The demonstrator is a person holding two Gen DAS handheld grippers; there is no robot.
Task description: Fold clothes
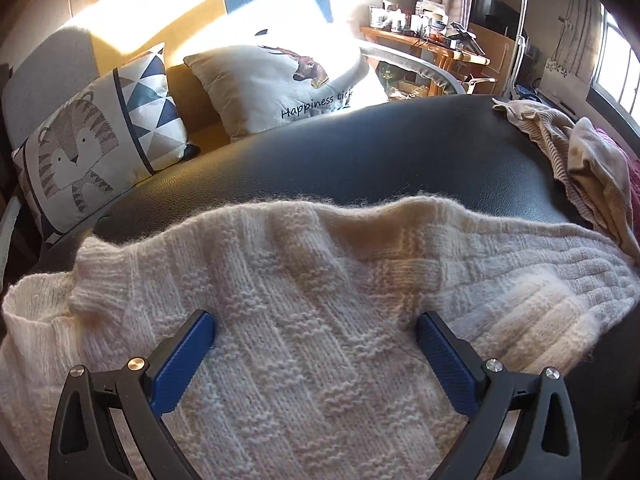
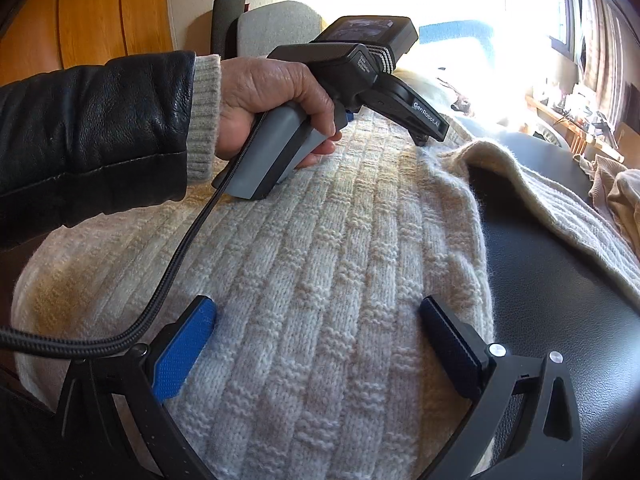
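Note:
A cream knitted sweater (image 1: 304, 304) lies spread on a black leather surface (image 1: 360, 156). My left gripper (image 1: 316, 320) hovers low over the knit, open, its blue pads (image 1: 188, 356) wide apart with nothing pinched between them. In the right wrist view the same sweater (image 2: 328, 280) fills the middle, one sleeve (image 2: 532, 192) running off to the right. My right gripper (image 2: 318, 312) is open above the sweater's body near its right edge. A hand in a black leather sleeve (image 2: 92, 140) holds the left gripper's handle (image 2: 276, 152) farther along the sweater.
A heap of beige and dark red clothes (image 1: 592, 168) lies at the right end of the black surface. Behind it stand two cushions, one with a tiger (image 1: 96, 148) and one with a deer (image 1: 288, 80). A cluttered wooden desk (image 1: 432, 36) stands at the back. A braided cable (image 2: 168, 272) crosses the sweater.

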